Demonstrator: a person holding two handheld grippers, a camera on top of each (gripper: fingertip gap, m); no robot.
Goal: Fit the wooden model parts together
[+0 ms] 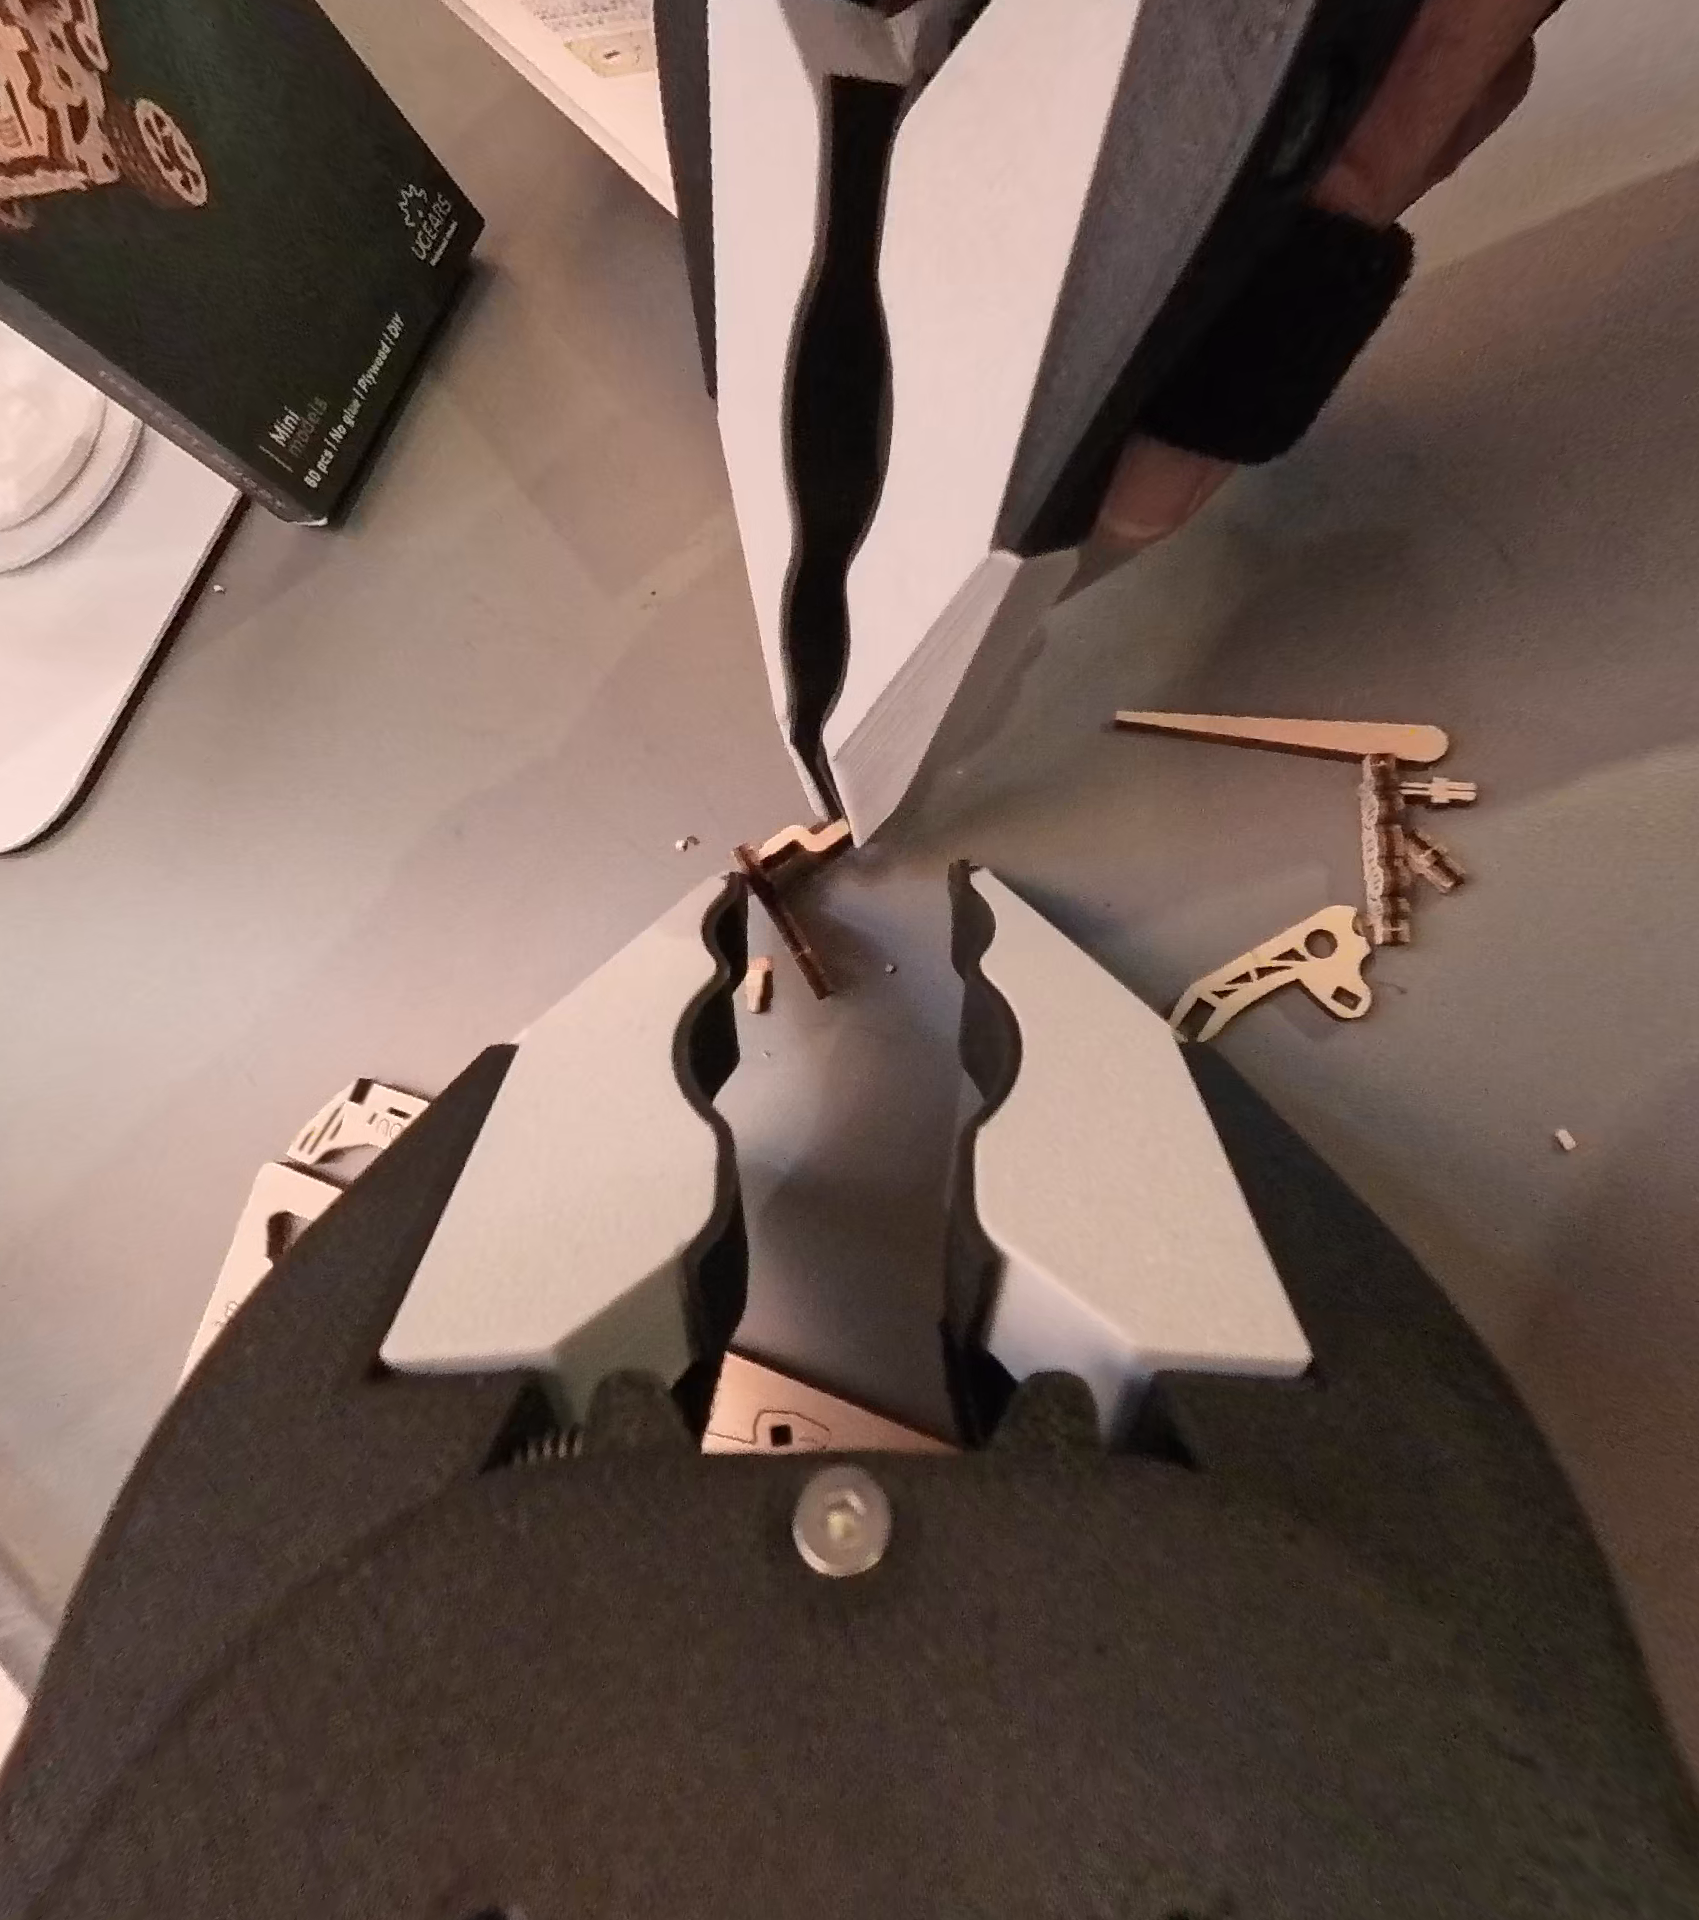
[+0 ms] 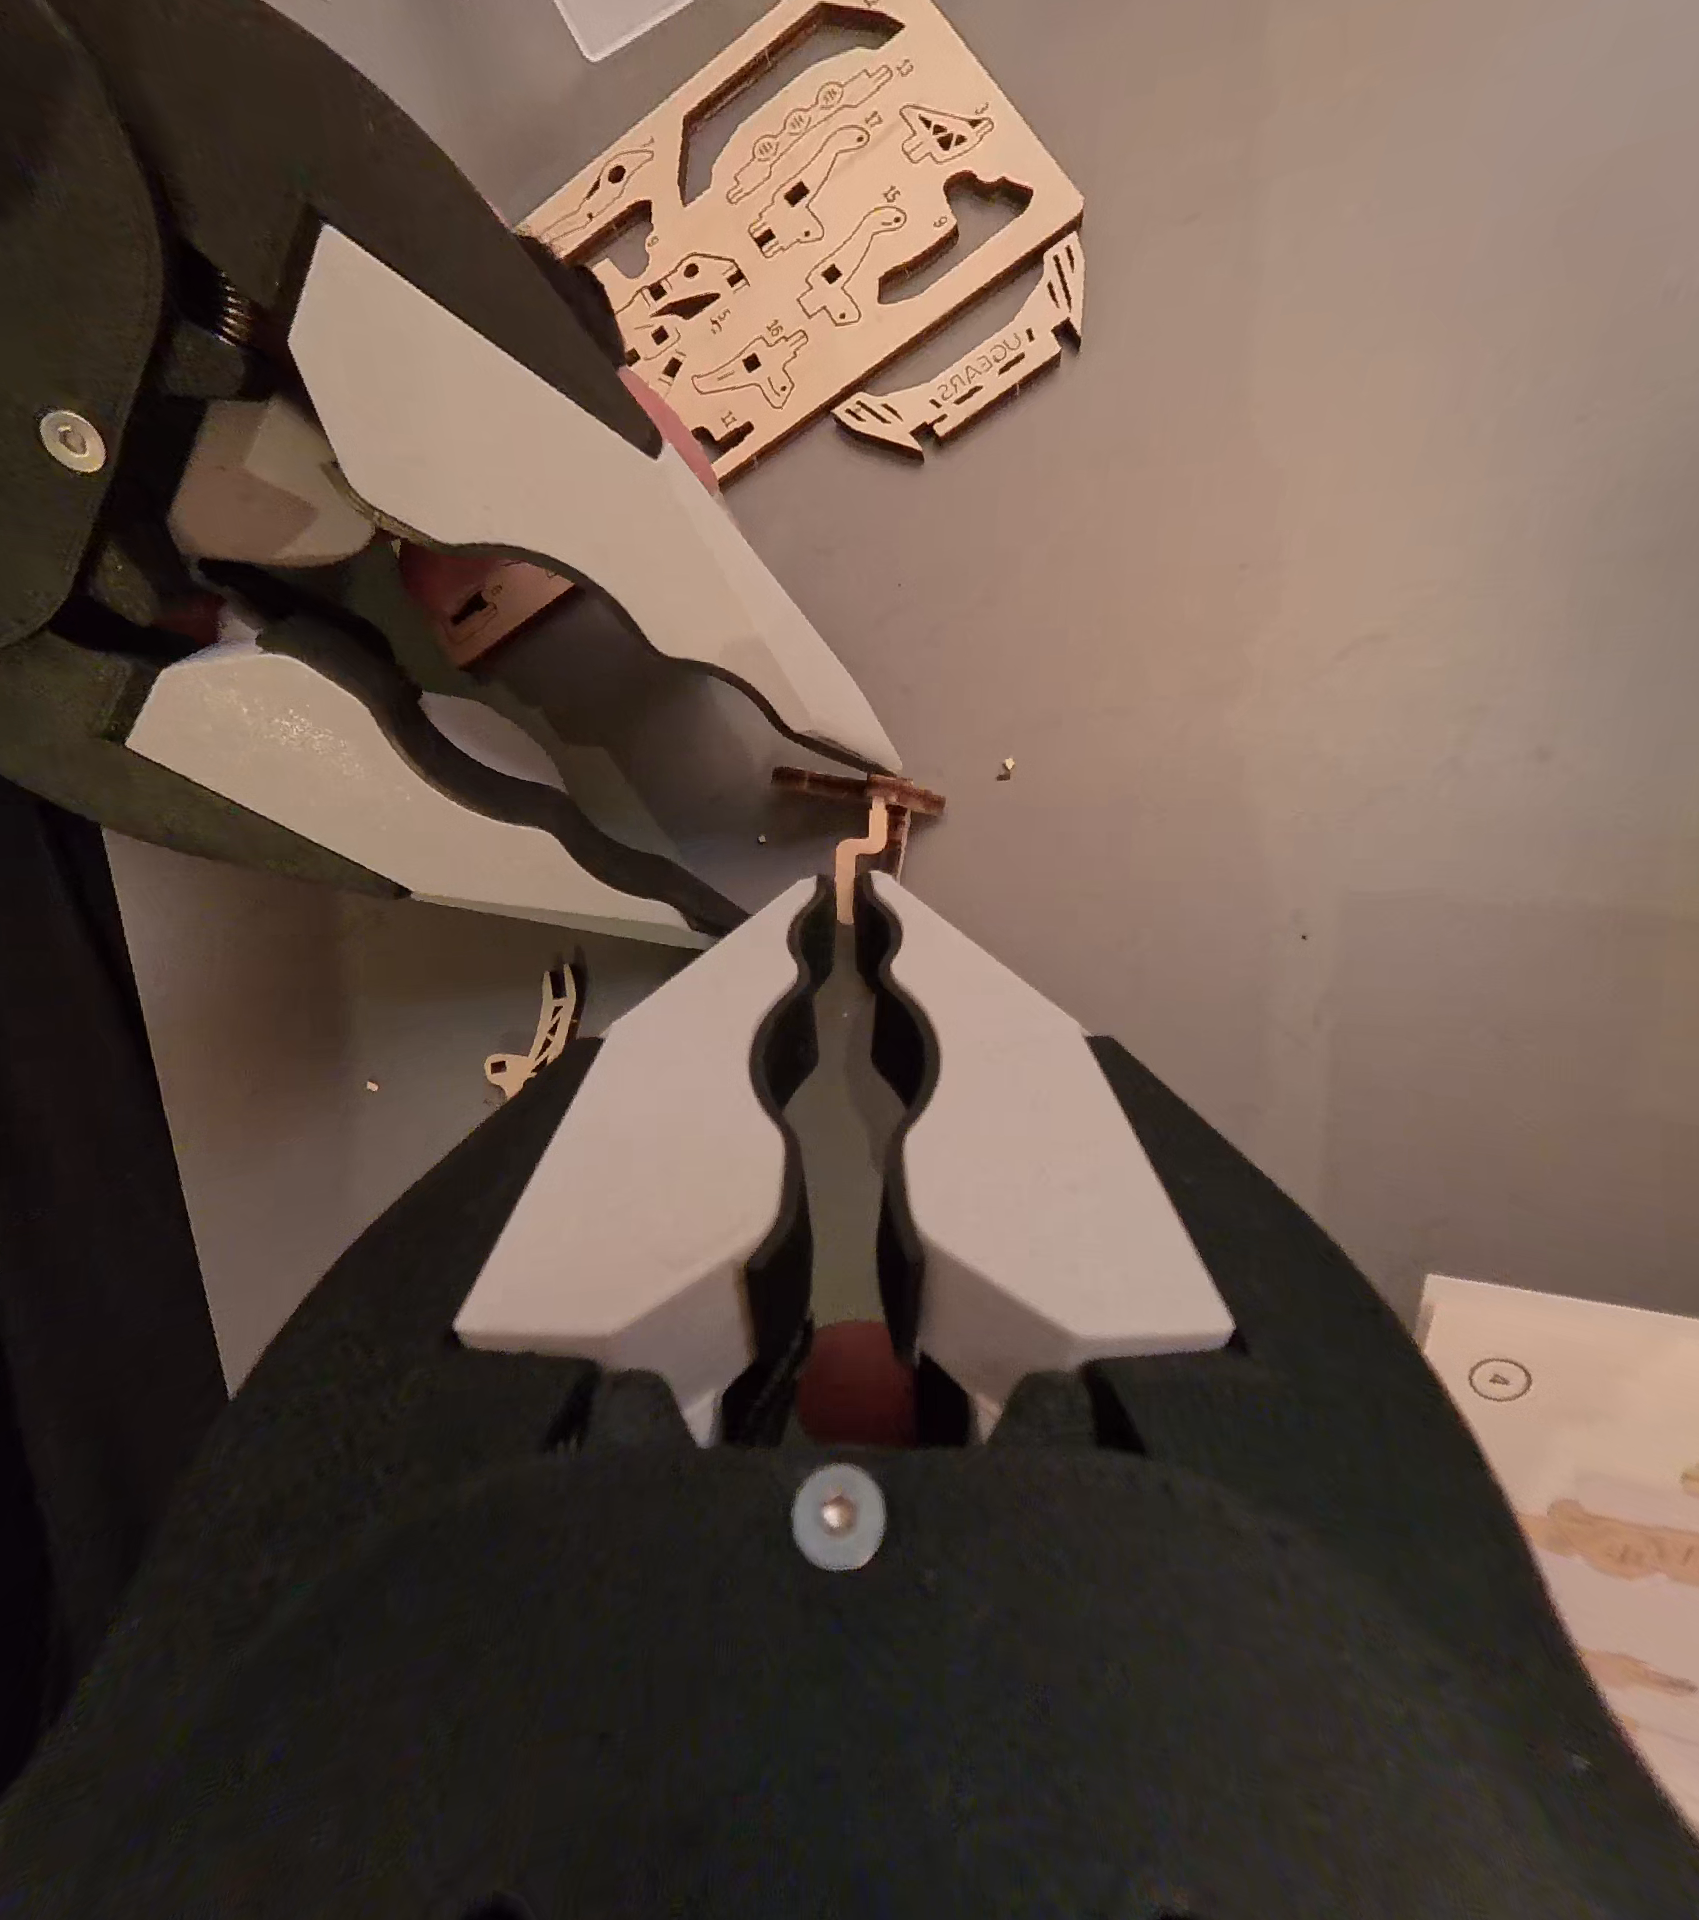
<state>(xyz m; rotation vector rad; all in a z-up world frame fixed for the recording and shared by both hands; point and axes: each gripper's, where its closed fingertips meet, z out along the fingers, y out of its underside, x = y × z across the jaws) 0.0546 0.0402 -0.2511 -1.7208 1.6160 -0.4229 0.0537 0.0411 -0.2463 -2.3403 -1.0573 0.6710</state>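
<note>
The right hand-held gripper (image 2: 853, 883) clamps a pale, kinked wooden part (image 2: 864, 847) slotted into a dark-edged strip (image 1: 783, 930), while the left hand-held gripper (image 1: 850, 878) gapes apart.

Both views are dim and warm-toned, the grey table (image 1: 409, 727) brightest toward the upper right of the right wrist view and falling to brown-grey elsewhere. Soft, broad shadows spread under the grippers. The black box (image 1: 201, 260) at upper left is slightly blurred, as is the booklet (image 2: 1655, 1558) at lower right. Wide-angle distortion bends straight edges near the frame borders; no harsh glare shows
</note>
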